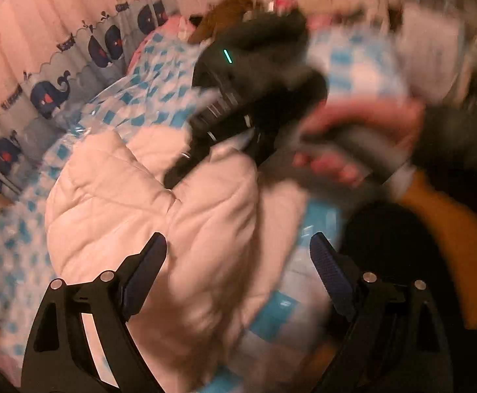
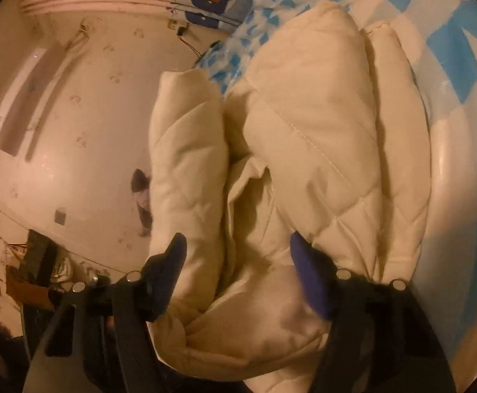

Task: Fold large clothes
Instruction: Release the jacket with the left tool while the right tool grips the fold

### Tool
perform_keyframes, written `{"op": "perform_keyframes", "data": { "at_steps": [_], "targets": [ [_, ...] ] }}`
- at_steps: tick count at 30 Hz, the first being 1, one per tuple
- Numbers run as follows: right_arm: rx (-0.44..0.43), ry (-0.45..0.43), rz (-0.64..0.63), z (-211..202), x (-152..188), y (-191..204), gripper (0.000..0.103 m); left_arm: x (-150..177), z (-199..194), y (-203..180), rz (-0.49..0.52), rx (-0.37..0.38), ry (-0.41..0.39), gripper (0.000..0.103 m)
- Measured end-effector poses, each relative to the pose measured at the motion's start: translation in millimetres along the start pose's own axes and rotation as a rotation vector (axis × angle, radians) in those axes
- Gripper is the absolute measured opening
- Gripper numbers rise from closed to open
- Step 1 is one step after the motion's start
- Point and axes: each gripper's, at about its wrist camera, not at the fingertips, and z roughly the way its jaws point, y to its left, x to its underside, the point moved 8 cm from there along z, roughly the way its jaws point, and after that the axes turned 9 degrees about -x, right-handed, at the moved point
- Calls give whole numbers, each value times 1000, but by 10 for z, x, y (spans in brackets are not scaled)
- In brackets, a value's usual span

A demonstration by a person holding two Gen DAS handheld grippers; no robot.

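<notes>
Cream quilted puffer jacket (image 2: pixel 320 137) lies bunched on a blue/white checked sheet (image 2: pixel 461 49) w/ clear plastic over it, on what looks like a bed. Right gripper (image 2: pixel 238 255): jaws spread wide w/ a thick fold of jacket filling the gap between them; a sleeve-like roll (image 2: pixel 186 150) runs fwd past the left-hand finger, main body bulges ahead and past the right-hand finger. Pads don't look pinched on the cloth, so jaws released, not clamping. Left gripper (image 1: pixel 238 252): jaws wide apart, nothing held; jacket (image 1: pixel 146 203) sits just ahead of and between the tips, blurred. Further ahead of the left jaws, the other gripper's black body and the hand (image 1: pixel 362 137) holding it, blurry. Beyond, to the left, a whale-print fabric panel (image 1: pixel 51 91).
</notes>
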Motion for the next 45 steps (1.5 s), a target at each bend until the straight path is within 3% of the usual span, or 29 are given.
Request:
{"op": "perform_keyframes", "data": {
  "at_steps": [2, 4, 7, 8, 9, 11, 14, 15, 17, 19, 22, 24, 25, 26, 27, 29, 31, 34, 36, 38, 41, 45],
  "targets": [
    [25, 12, -22, 9, 20, 18, 64, -50, -206, 373, -129, 2, -56, 86],
    [63, 33, -52, 18, 71, 64, 64, -64, -282, 981, -346, 0, -130, 86],
    [110, 52, -94, 19, 158, 144, 64, 52, -27, 1641, -666, 102, -177, 86],
    [112, 53, -94, -4, 225, 168, 64, 92, 198, 1794, -769, 171, -170, 86],
    [111, 52, -93, -30, 222, 160, 64, 120, 414, 1810, -795, 196, -136, 86],
    [104, 33, -79, -120, 233, 193, 65, 165, 740, 1616, -757, 191, -82, 86],
    [79, -103, -43, -470, 37, 295, 81, 212, 1090, 1024, -525, 67, -2, 89],
    [67, -162, -84, -602, -94, 452, 81, 189, 1171, 850, -439, 10, 8, 91],
    [19, -193, -170, -594, -362, 846, 85, 144, 1268, 688, -355, -37, 29, 92],
    [-17, -159, -231, -351, -522, 1179, 89, 95, 1309, 619, -311, -63, 49, 93],
    [-18, -15, -249, 375, -657, 1324, 89, 106, 1246, 645, -328, -58, 31, 93],
    [131, 63, -203, 856, -771, 870, 89, 117, 1129, 691, -331, -59, 11, 93],
    [194, 71, -184, 955, -812, 638, 83, 97, 1070, 760, -341, -40, -8, 93],
    [247, 72, -152, 1031, -821, 328, 66, 102, 969, 816, -366, 6, -25, 93],
    [272, 51, -149, 1026, -833, 158, 57, 142, 802, 913, -425, 64, -49, 93],
    [262, -26, -96, 826, -868, 18, 33, 228, 571, 1116, -520, 103, -101, 93],
    [292, -56, -104, 691, -862, -3, 27, 338, 446, 1383, -646, 129, -136, 93],
    [455, -34, -268, 766, -775, 67, 27, 536, 771, 1478, -758, 201, -51, 93],
    [570, -46, -376, 860, -711, 14, 27, 649, 991, 1323, -671, 141, -33, 95],
    [578, -77, -420, 917, -701, -190, 26, 743, 1120, 1261, -664, 134, -43, 95],
    [549, -72, -378, 874, -724, -324, 25, 738, 1176, 1300, -668, 160, -22, 95],
    [567, -47, -378, 784, -669, -15, 30, 684, 927, 1399, -666, 170, -32, 95]
  ]
}}
